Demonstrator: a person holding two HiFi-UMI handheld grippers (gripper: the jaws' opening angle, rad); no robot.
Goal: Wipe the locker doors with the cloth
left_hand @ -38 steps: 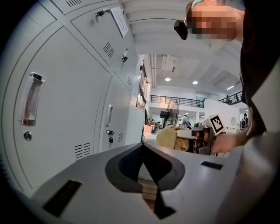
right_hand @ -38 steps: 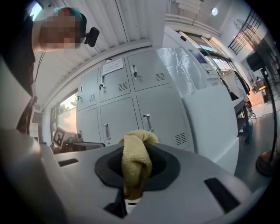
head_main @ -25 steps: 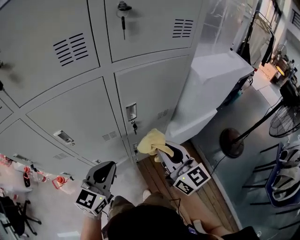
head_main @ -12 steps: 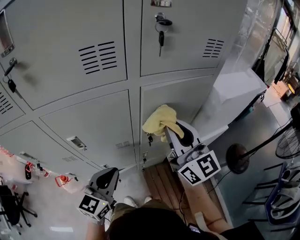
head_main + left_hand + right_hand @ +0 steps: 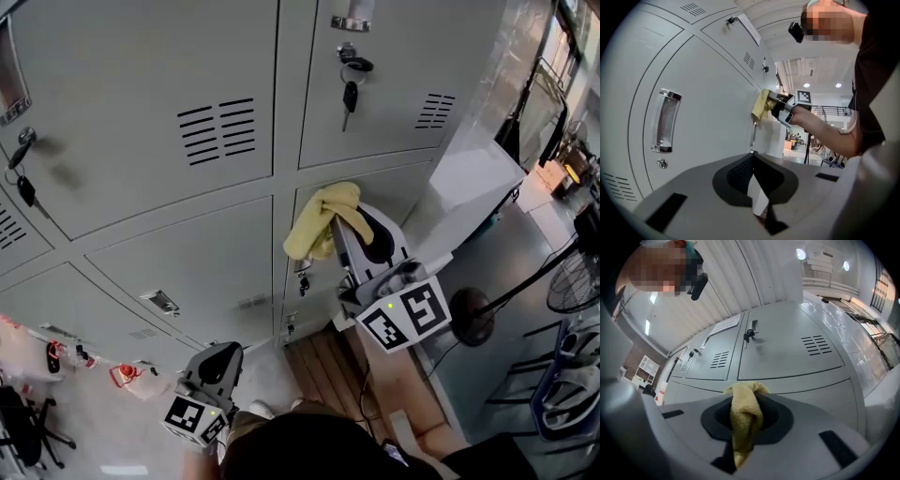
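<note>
The right gripper (image 5: 339, 223) is clenched on the crumpled yellow terry cloth (image 5: 319, 220). The cloth bunches out past the jaw tips, so fabric rather than the jaws meets the grey steel locker door (image 5: 398, 192). It appears pressed against the door's upper left corner, at 12 o'clock from the door's dangling key (image 5: 303, 281). The left gripper (image 5: 217, 356), jaws together on nothing, hangs low at 7 o'clock in the head view, clear of the wiping path.
</note>
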